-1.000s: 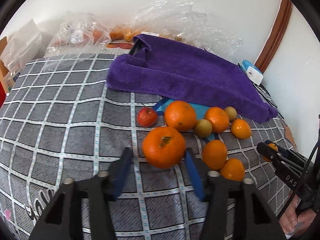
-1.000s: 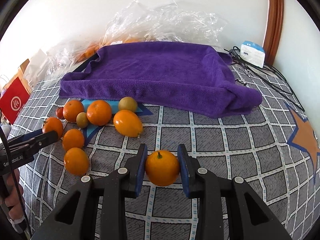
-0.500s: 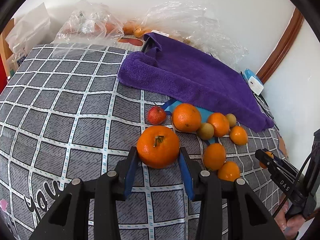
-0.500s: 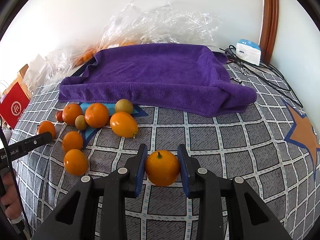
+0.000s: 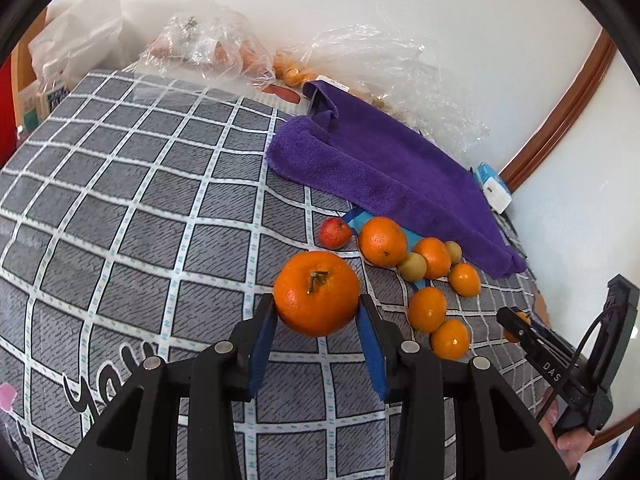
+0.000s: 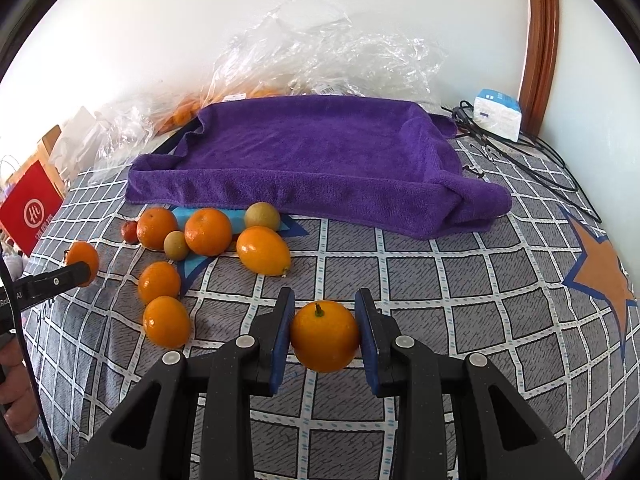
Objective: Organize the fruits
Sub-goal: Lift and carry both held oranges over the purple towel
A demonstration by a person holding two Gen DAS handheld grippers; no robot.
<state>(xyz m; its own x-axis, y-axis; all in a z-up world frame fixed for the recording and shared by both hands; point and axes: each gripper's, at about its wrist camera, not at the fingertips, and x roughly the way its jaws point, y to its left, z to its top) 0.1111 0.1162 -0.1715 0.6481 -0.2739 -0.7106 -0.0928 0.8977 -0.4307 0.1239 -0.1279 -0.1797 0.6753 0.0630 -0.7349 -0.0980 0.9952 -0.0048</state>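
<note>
Left gripper (image 5: 317,316) jaws closed on a large orange (image 5: 317,293), blue pads pressing both its sides, held raised and pointing forward. Right gripper (image 6: 325,322) jaws clamped on a smaller orange (image 6: 325,336), stem up. Person's hand (image 5: 570,436) grips the right gripper's handle at lower right of the left view.

Fuzzy purple cloth towel (image 6: 312,152)

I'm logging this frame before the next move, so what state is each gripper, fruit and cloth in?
left gripper: shut on the large mandarin.
right gripper: shut on the small orange.
loose fruit pile: lying on the checked bedspread, ungripped.
purple towel: spread out, edges rumpled.
plastic bags: crumpled against the wall.
</note>
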